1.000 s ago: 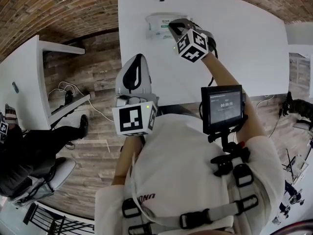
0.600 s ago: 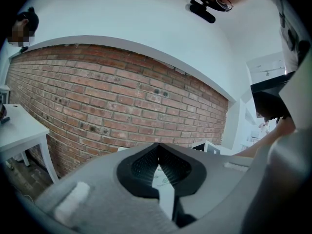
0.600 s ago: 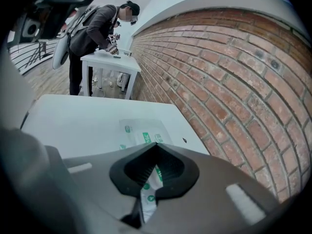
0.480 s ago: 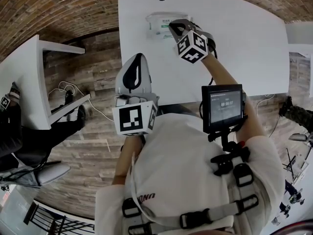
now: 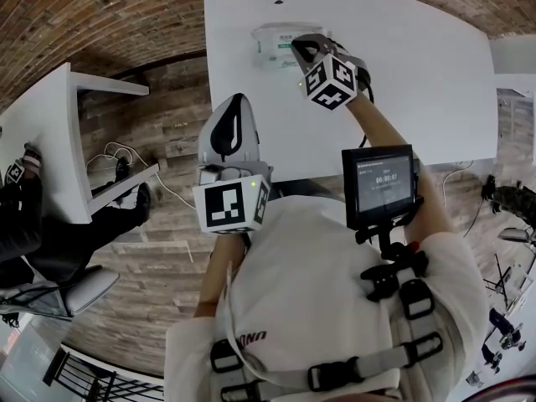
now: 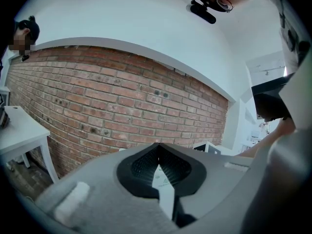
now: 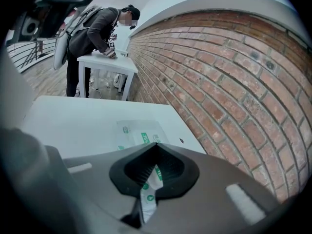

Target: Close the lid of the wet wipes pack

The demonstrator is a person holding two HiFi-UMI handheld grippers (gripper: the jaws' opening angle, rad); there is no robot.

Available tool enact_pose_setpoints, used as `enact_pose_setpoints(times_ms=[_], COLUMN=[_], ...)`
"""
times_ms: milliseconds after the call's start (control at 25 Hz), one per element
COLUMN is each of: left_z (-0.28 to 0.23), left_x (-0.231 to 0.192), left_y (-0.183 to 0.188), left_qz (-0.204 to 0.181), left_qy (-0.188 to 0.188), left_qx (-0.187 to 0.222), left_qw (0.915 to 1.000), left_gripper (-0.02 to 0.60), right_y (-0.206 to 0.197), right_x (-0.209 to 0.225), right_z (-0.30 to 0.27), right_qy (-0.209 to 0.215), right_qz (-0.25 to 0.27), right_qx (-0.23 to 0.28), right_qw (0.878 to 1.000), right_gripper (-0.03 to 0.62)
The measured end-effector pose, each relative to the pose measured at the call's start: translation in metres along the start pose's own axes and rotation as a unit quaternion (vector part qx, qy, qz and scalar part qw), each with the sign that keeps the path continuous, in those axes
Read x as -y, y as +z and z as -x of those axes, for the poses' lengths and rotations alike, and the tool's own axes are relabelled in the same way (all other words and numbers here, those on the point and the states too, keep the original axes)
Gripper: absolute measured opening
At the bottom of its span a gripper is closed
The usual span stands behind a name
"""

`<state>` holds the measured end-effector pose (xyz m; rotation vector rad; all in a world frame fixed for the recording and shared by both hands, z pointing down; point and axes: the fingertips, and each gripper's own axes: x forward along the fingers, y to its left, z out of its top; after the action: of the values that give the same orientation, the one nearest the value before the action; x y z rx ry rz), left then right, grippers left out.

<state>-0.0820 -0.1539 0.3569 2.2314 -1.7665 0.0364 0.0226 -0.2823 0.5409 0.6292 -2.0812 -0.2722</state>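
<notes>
- Near the far edge of the tabletop (image 5: 419,74) lies the wet wipes pack (image 5: 275,44), with its long axis along that edge. The lid probably faces up, but it is too small to see.
- My right tongs (image 5: 298,50) are closed and empty, with the tips over the pack's right part. I should press straight down without sliding.
- My left tongs (image 5: 237,103) are also closed and empty, at the near left corner.

Bright, even light; fisheye bending curves the brick wall (image 7: 229,72) and darkens corners; the near jaws blur softly.
</notes>
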Motion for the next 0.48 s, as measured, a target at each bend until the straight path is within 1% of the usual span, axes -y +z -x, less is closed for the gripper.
enact_pose_setpoints(times_ms=[200,480], left_z=[-0.002,-0.001], left_x=[-0.002,-0.003], left_y=[0.002,0.001], left_qz=[0.003,-0.002], left_qy=[-0.001,-0.014], left_qx=[0.002,0.010], left_qw=[1.0000,0.9999], left_gripper=[0.003,0.003], right_y=[0.006,0.031], right_x=[0.007,0.011], right_z=[0.005,0.027], right_qy=[-0.008,-0.034], right_qz=[-0.008,-0.005], right_qx=[0.010,0.037], right_qw=[1.000,0.999], right_gripper=[0.006,0.006])
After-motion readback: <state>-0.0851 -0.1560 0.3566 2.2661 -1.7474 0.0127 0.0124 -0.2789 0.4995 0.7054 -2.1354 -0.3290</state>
